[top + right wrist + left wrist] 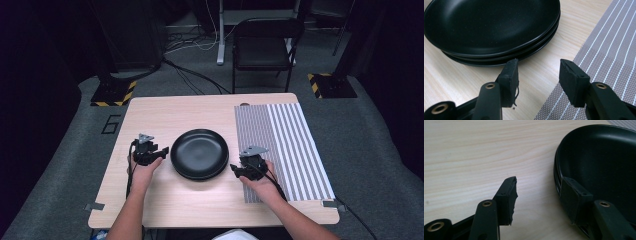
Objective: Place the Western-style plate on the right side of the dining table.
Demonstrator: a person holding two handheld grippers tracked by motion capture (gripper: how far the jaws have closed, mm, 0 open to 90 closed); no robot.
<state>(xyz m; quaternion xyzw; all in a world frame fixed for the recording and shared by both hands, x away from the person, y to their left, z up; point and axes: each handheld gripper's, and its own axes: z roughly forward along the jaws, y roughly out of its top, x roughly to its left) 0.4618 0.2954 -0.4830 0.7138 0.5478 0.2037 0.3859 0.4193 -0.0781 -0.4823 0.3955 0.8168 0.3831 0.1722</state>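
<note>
Stack of glossy black round plates [200,153] (empty) sits mid-counter [165,200]. Left gripper [161,151] fingers straddle its rim, parted; right gripper [235,170] fingers parted, empty, beside striped woven mat [295,145].

The stacked plates [199,153] at the centre of the high view are plain matte black. The table [165,112] is pale wood with a fine grain. At its right side, the placemat [285,145] is grey with thin white stripes, the grey finely dotted up close. Both hand-held grippers, left [161,153] and right [236,171], are black with brass-coloured rivets and grey top plates. The floor [380,150] is dark grey carpet; yellow-and-black hazard stripes mark two stand bases [114,93].
</note>
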